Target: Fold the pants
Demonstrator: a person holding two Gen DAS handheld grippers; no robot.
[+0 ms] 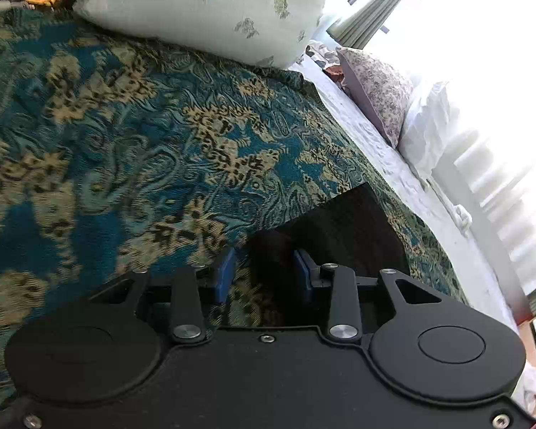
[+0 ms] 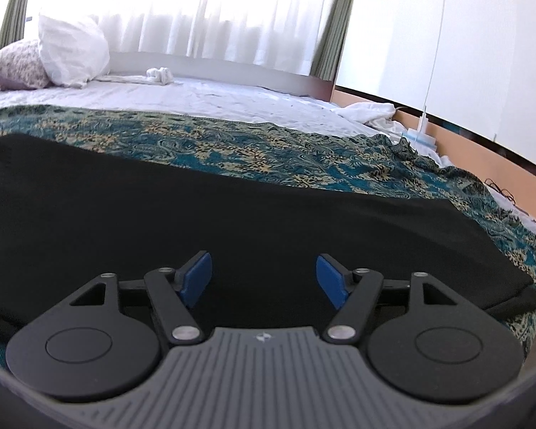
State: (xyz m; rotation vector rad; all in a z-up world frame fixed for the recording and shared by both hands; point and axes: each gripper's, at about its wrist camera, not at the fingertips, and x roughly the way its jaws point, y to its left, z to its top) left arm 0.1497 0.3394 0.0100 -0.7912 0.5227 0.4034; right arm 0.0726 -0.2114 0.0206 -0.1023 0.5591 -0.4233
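Black pants (image 2: 232,207) lie spread flat across a teal and gold patterned bedspread (image 2: 303,153). In the right wrist view my right gripper (image 2: 264,279) is open just above the near part of the pants, its blue pads (image 2: 196,279) wide apart with nothing between them. In the left wrist view my left gripper (image 1: 266,275) is open over one end of the pants (image 1: 343,228), its blue pads (image 1: 223,275) apart, with the dark cloth edge lying between and beyond them. The bedspread (image 1: 125,150) fills most of that view.
A pale floral pillow (image 1: 211,7) lies at the head of the bed. A small patterned cushion (image 1: 378,89) and a white pillow (image 2: 71,50) sit on the white sheet (image 2: 196,96) near the curtained window. Crumpled white cloth (image 2: 368,111) lies at the bed's far right edge.
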